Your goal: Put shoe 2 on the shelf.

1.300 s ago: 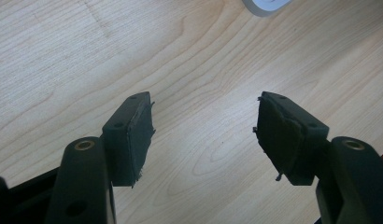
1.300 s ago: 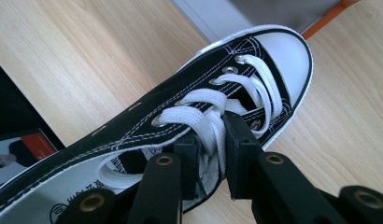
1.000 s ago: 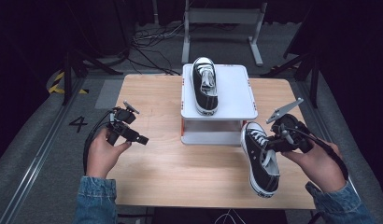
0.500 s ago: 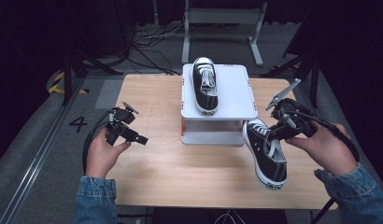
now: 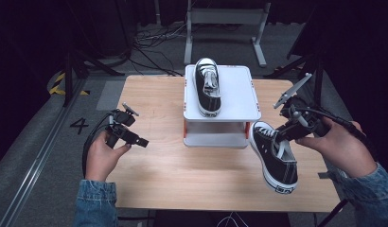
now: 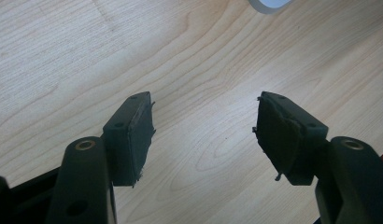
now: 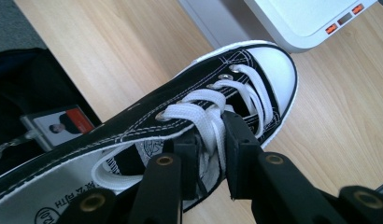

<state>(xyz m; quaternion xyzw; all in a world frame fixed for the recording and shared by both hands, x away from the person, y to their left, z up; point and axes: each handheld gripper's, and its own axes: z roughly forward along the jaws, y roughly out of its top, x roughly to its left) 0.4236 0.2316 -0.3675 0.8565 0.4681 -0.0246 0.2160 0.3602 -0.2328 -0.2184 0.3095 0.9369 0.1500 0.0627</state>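
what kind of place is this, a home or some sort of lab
Probably a recording lab or studio: a small light wooden table ringed by black curtains, loose black cables and a grey metal stand on the grey floor, where a black number 4 is marked.

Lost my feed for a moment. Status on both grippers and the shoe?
Right hand-held gripper shut on black canvas sneaker at the laces. Left hand-held gripper open over bare wood. White stand close ahead, second sneaker on top.

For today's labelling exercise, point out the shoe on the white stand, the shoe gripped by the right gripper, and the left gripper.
shoe on the white stand (image 5: 208,90): high view, on its laces.
gripped shoe (image 7: 273,70): right gripper view, on its white toe cap.
left gripper (image 6: 203,135): left gripper view, midway between its open fingers.
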